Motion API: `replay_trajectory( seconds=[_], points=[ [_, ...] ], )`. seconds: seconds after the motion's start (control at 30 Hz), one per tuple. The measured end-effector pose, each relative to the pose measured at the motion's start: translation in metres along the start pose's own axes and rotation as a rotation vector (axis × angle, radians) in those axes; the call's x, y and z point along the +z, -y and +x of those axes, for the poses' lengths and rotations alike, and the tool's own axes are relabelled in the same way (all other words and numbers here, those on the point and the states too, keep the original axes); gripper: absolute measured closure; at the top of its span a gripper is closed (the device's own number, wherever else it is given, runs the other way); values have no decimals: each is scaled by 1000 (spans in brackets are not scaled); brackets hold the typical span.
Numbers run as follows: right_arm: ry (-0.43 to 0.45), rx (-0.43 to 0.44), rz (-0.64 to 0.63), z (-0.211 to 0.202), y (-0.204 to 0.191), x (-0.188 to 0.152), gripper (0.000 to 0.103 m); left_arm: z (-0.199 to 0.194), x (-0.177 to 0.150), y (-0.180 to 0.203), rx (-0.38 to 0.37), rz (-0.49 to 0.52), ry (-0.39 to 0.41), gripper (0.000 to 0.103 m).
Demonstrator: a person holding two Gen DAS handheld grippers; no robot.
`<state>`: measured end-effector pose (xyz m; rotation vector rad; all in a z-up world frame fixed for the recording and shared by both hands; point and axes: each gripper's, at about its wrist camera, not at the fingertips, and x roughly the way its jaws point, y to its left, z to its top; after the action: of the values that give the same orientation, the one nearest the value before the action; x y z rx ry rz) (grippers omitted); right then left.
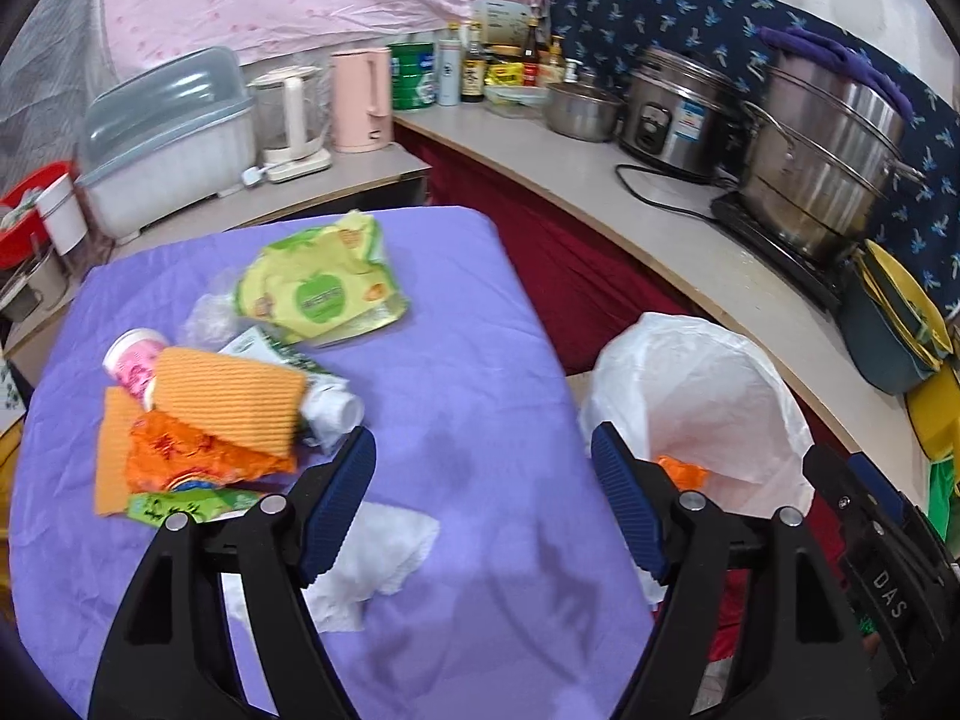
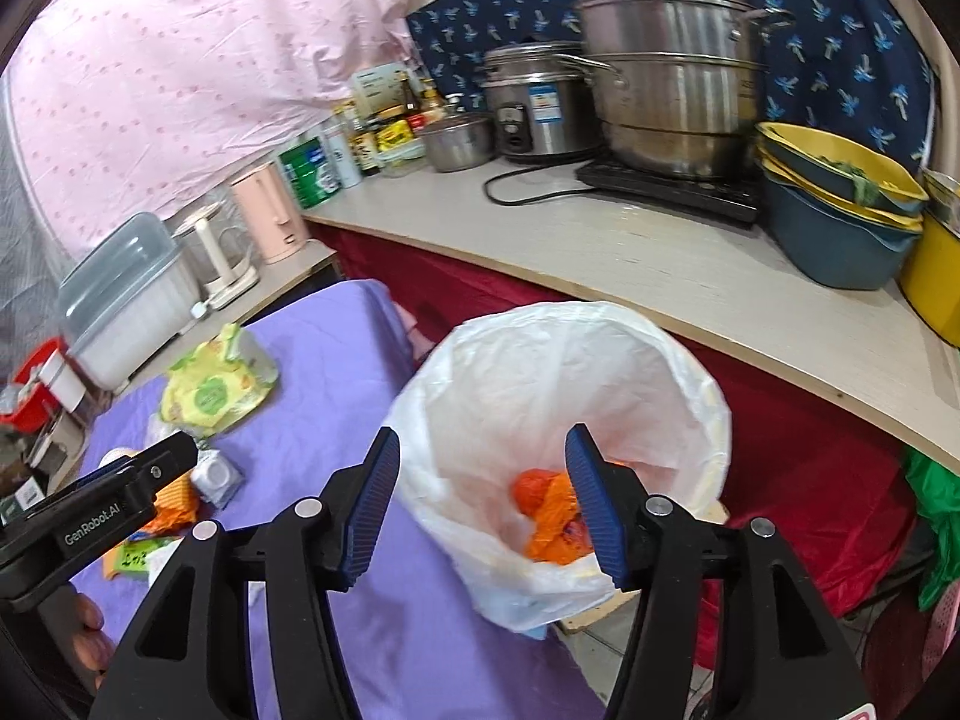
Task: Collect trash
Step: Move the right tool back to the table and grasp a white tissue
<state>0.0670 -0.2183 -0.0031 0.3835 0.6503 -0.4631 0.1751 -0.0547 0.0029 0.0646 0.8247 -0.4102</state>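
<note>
Wrinkled purple-clothed desk (image 1: 456, 360) is carrying crumpled wrappers (image 1: 228, 396); white plastic trash bag (image 2: 600, 372) is sitting beside it, below the pale kitchen counter (image 2: 630, 264). Left tongs (image 1: 483, 468) and right tongs (image 2: 483, 480) are gaping, empty.

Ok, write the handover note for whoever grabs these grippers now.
Left hand-held gripper: open, empty, over the purple table.
Right hand-held gripper: open, empty, above the bin bag.
Done: orange wrapper lies in the bag.
Left: green pouch, orange cloth, pink cup, tissue and small wrappers on the table.
</note>
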Motion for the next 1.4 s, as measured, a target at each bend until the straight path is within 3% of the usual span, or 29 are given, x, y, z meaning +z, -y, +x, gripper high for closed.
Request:
replay_trajectory(
  seconds=[0.27,0.73,1.2,1.27,1.4],
  points=[
    [-44,102,-100,2,-67,-18,45,-14,-19,-71,98,-91,-21,29],
    [-205,254,-250,32,-170,-80,45,-26,-71,-178,237,-211,-111,24],
    [-309,267,-346,67,-218,-118,48,-20,-99,-207,228,-243,-165,21],
    [-315,262,-351,71,-219,-119,50,-18,-101,-209,226,-243,-171,21],
    [-335,257,-349,81,-219,-121,67,-13,-102,-209,217,-241,-182,21]
  ],
)
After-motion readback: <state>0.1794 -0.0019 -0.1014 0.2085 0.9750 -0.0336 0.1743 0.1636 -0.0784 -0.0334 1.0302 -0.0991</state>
